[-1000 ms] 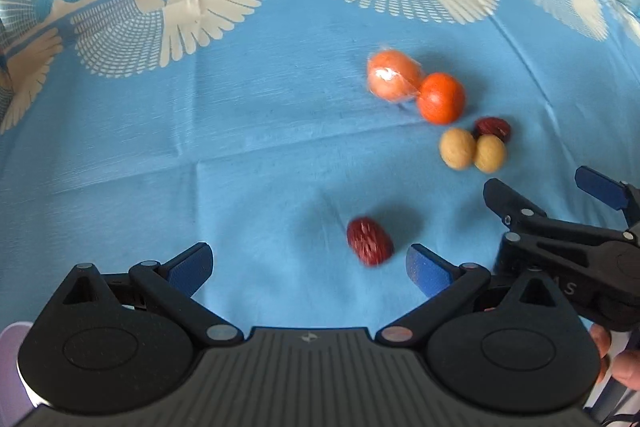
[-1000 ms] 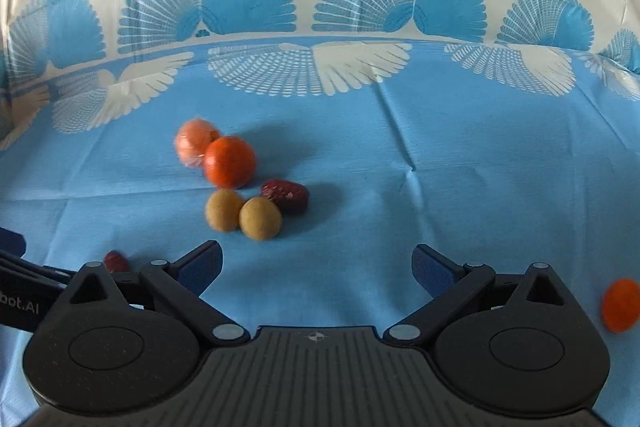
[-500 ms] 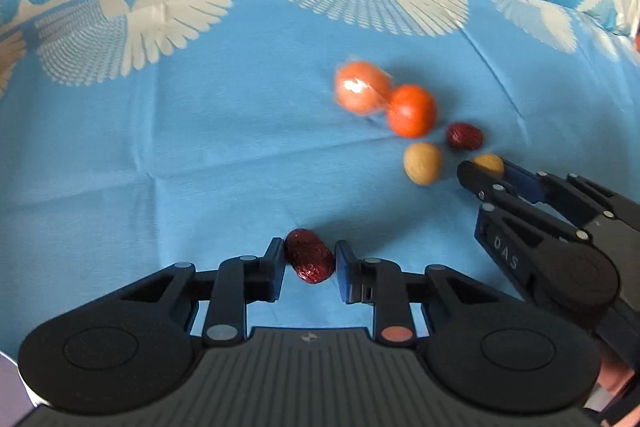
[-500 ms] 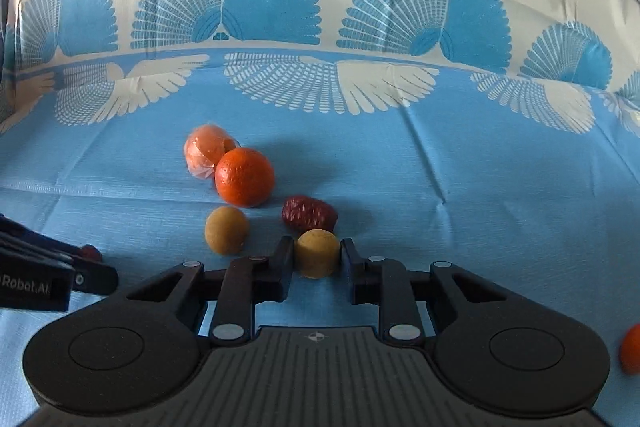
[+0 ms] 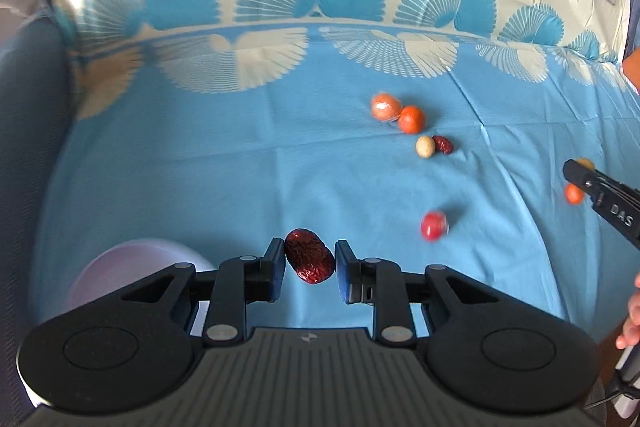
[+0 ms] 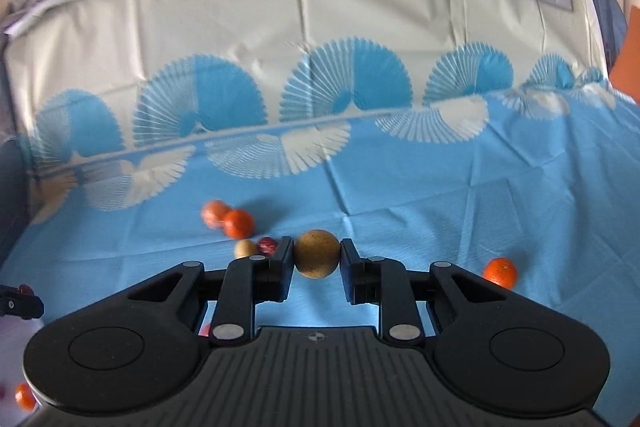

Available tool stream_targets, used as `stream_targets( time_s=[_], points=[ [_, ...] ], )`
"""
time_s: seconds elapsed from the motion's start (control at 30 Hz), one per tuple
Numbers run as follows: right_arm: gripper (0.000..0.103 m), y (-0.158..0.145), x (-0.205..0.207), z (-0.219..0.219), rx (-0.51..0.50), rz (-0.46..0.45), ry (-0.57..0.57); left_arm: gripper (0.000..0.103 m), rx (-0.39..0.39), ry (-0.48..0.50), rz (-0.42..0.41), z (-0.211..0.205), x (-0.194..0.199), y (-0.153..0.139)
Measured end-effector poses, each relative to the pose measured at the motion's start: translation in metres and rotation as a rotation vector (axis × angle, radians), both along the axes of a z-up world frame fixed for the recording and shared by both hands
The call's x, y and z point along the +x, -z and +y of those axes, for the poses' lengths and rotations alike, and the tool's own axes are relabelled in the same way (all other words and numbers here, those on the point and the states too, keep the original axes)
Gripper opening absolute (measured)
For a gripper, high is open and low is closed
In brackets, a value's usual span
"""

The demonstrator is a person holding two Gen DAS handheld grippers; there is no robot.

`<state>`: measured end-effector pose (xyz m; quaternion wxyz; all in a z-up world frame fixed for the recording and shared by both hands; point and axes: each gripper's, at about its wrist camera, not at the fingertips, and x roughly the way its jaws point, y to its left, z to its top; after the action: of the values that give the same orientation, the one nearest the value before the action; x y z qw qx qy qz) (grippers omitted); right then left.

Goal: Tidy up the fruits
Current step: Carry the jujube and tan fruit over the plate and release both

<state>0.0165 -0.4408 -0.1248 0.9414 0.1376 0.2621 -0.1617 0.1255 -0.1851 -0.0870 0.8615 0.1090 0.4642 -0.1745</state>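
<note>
Left wrist view: left gripper (image 5: 310,263) clamps a red date (image 5: 309,261); right gripper (image 6: 316,259) grips a tan fruit (image 6: 316,253). Several fruits ahead remain unsorted.

Both tongs closed, lifting the red date (image 5: 309,261) and tan fruit (image 6: 317,253).

A thin, creased cloth (image 5: 240,167) with a faint sheen covers the tabletop. The left gripper (image 5: 310,267) is matt black plastic, its body ribbed. The jujube (image 5: 309,261) looks wrinkled and glossy; the longan (image 6: 317,253) matt and finely speckled.
</note>
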Motion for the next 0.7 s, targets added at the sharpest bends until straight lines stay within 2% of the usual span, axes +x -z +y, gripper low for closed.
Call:
stream_targets(
  time_s=[0.17, 0.3, 0.47, 0.7],
  points=[
    [0.026, -0.039, -0.058, 0.058, -0.012, -0.049, -0.110, 0.029, 0.003, -0.028, -0.044, 0.051, -0.058, -0.040],
    [0.026, -0.060, -0.093, 0.108, 0.001, -0.057, -0.232, 0.029, -0.007, -0.075, -0.064, 0.089, -0.099, -0.061],
    [0.026, -0.082, -0.128, 0.169, -0.018, -0.063, -0.373, 0.029, -0.013, -0.127, -0.068, 0.129, -0.141, -0.075],
    [0.026, -0.092, -0.167, 0.229, -0.032, -0.046, -0.509, 0.029, -0.004, -0.179, -0.079, 0.173, -0.185, -0.078]
  ],
)
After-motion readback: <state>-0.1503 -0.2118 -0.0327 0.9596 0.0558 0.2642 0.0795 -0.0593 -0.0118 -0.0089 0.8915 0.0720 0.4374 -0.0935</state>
